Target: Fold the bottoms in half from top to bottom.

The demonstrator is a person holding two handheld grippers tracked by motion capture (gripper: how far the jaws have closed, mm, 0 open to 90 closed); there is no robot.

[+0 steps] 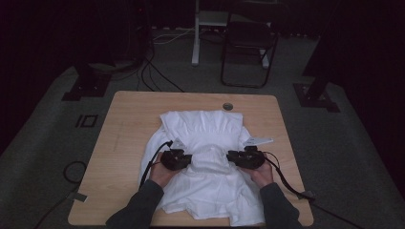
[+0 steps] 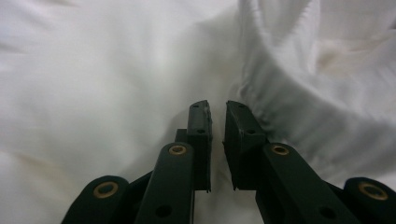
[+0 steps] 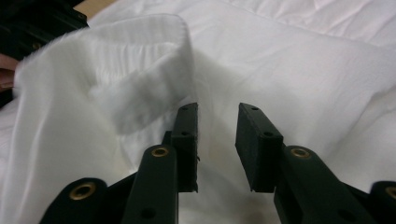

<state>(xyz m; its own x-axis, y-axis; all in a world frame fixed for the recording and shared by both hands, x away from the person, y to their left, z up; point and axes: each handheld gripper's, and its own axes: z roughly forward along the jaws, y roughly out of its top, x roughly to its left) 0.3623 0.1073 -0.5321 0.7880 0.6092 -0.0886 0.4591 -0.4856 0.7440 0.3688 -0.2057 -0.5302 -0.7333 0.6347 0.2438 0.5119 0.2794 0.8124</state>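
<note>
A white shirt lies spread on the wooden table, its bunched collar between the two grippers. My left gripper rests on the cloth at the collar's left side. In the left gripper view its jaws stand only a narrow gap apart, tips on the shirt beside a seamed fold. My right gripper sits at the collar's right side. In the right gripper view it is open wider, just under the raised collar band. A hand holds each gripper.
The shirt's hem hangs over the table's near edge. A round cable hole sits at the table's far edge. On the dark floor beyond are a folding chair, a white stand leg and cables. Bare wood flanks the shirt.
</note>
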